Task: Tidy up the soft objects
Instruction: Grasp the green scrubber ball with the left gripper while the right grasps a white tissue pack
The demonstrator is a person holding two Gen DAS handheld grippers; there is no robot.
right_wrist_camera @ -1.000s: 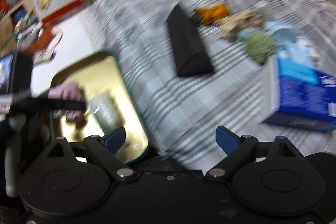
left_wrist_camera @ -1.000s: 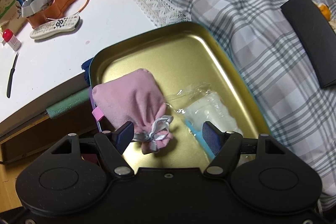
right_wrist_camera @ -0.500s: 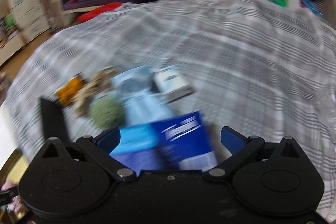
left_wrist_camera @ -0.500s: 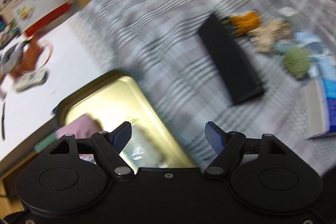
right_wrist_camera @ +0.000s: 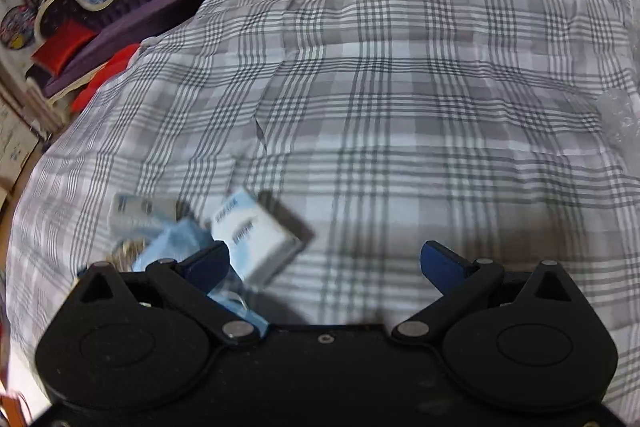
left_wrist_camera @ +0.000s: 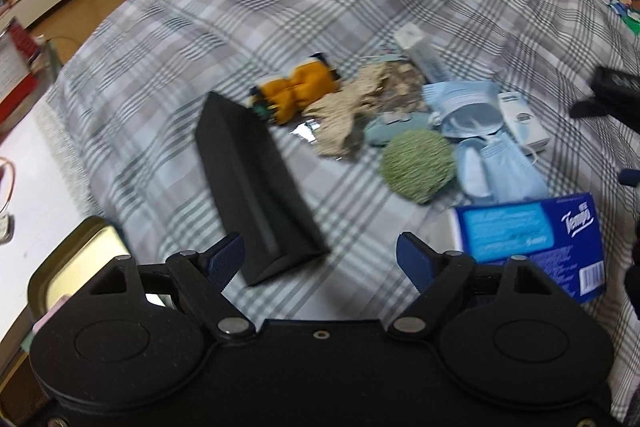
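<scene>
Hovering over the grey plaid bedspread (left_wrist_camera: 360, 7), the left gripper (left_wrist_camera: 320, 255) now frames a scattered pile where a second ago it looked down into the gold tin tray (left_wrist_camera: 76, 259); only a corner of that tray shows at the lower left of the left wrist view, with a sliver of the pink pouch (left_wrist_camera: 50, 313) at its edge. Its jaws have just been opening and stand spread with nothing between them, only bedspread and the near end of the long black case (left_wrist_camera: 252, 183). Beyond the case, at the centre of the frame, lie an orange plush toy (left_wrist_camera: 300, 89), a beige fabric bundle (left_wrist_camera: 356, 111), a green woolly ball (left_wrist_camera: 418, 165), pale blue face masks (left_wrist_camera: 492, 155), a small white box (left_wrist_camera: 524, 121) and, at lower right, a blue Tempo tissue pack (left_wrist_camera: 532, 239). The right gripper (right_wrist_camera: 324, 263) has swung from the tray side to the far side of the pile: its view is mostly bare plaid, with the white box (right_wrist_camera: 256, 235) and blue masks (right_wrist_camera: 176, 243) blurred at lower left. Its jaws have also just been opening and stand wide apart, empty.
</scene>
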